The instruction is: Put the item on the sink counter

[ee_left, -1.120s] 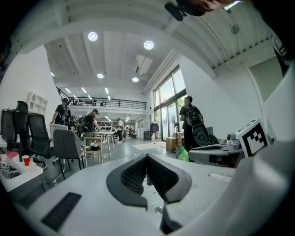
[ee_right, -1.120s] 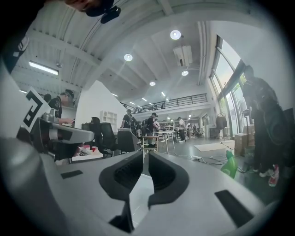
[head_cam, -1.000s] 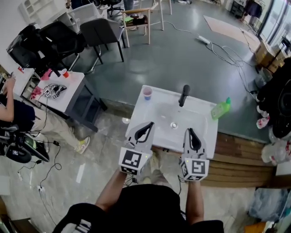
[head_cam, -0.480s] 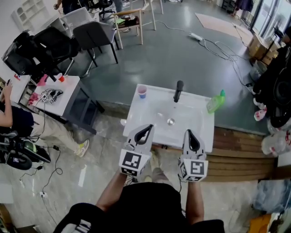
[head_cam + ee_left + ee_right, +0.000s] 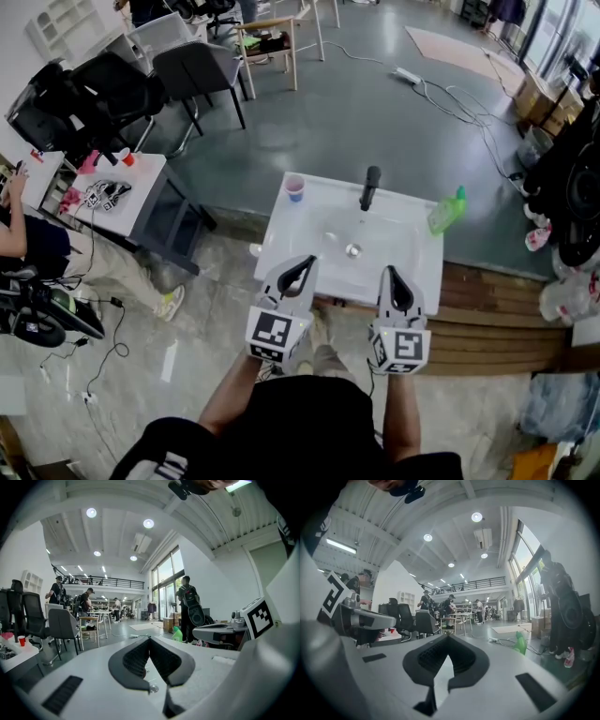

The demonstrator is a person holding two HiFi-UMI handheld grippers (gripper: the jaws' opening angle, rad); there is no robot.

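A person stands facing a white sink counter (image 5: pixel 412 255). The left gripper (image 5: pixel 302 260) and right gripper (image 5: pixel 391 272) are held side by side, roughly level, over its near edge, forearms tucked close to the body. Both have their jaws closed tip to tip with nothing between them. A cup (image 5: pixel 294 188) stands at the counter's back left corner and a green bottle (image 5: pixel 446 212) at its right edge, beside the black faucet (image 5: pixel 370 187). No item is being carried, so the placing looks either finished or not begun; any next move would need a gripper opened first.
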